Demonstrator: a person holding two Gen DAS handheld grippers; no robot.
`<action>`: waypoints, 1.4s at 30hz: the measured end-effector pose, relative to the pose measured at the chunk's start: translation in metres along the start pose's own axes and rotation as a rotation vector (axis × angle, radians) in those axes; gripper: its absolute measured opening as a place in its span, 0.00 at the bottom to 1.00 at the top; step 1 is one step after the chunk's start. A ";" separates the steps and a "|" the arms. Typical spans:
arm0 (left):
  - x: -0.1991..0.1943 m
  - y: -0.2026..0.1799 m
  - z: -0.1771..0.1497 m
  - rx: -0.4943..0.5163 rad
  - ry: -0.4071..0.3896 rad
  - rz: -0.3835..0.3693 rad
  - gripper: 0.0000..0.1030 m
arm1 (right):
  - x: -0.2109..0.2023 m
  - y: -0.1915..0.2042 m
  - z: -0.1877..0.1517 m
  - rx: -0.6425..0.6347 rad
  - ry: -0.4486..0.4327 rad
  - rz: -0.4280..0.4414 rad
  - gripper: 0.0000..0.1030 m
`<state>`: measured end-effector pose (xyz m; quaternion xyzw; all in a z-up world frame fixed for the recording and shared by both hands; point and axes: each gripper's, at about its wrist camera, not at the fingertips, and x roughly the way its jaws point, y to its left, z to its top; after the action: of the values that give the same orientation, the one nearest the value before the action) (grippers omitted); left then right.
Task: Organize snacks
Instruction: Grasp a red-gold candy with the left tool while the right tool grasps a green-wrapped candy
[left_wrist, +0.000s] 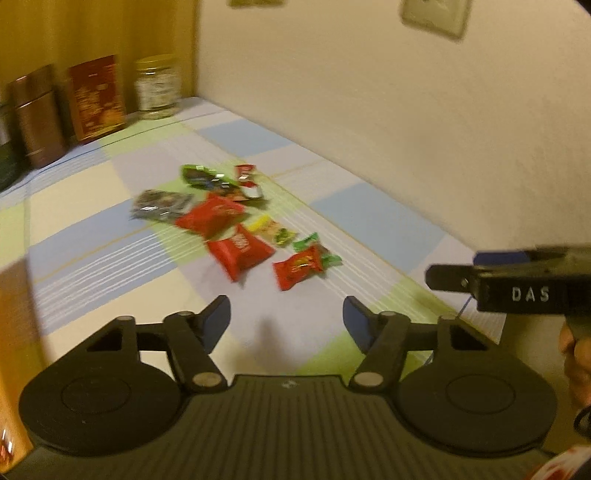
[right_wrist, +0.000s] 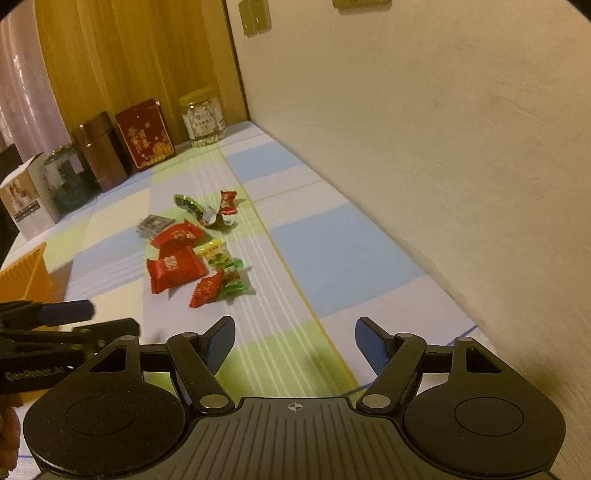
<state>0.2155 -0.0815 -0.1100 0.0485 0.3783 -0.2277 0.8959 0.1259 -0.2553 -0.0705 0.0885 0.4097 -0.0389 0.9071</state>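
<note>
Checked tablecloth (right_wrist: 332, 251), blurred snack packets (left_wrist: 236, 221), orange bin (right_wrist: 26, 273) half cut off.

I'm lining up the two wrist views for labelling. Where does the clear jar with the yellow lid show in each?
Left wrist: the jar stands upper left, at the far corner by the wall.
Right wrist: the jar is upper centre-left, same corner.
Shared landmark: the red tin just left of it.

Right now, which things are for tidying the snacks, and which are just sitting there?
For the job:
red snack packets
green candies
yellow packet
orange bin
left gripper, right gripper, both open and empty

Just sitting there:
red tin
brown canister
clear jar
white box
</note>
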 end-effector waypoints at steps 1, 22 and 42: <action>0.007 -0.001 0.001 0.020 0.006 -0.013 0.54 | 0.005 -0.001 0.001 0.000 0.001 -0.002 0.71; 0.093 -0.010 0.018 0.315 0.016 -0.058 0.37 | 0.052 -0.009 0.003 -0.008 0.044 -0.032 0.71; 0.030 0.035 -0.024 -0.028 0.083 0.167 0.21 | 0.088 0.039 0.027 -0.162 0.010 0.140 0.70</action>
<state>0.2337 -0.0552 -0.1510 0.0767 0.4127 -0.1445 0.8960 0.2094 -0.2222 -0.1145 0.0437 0.4088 0.0584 0.9097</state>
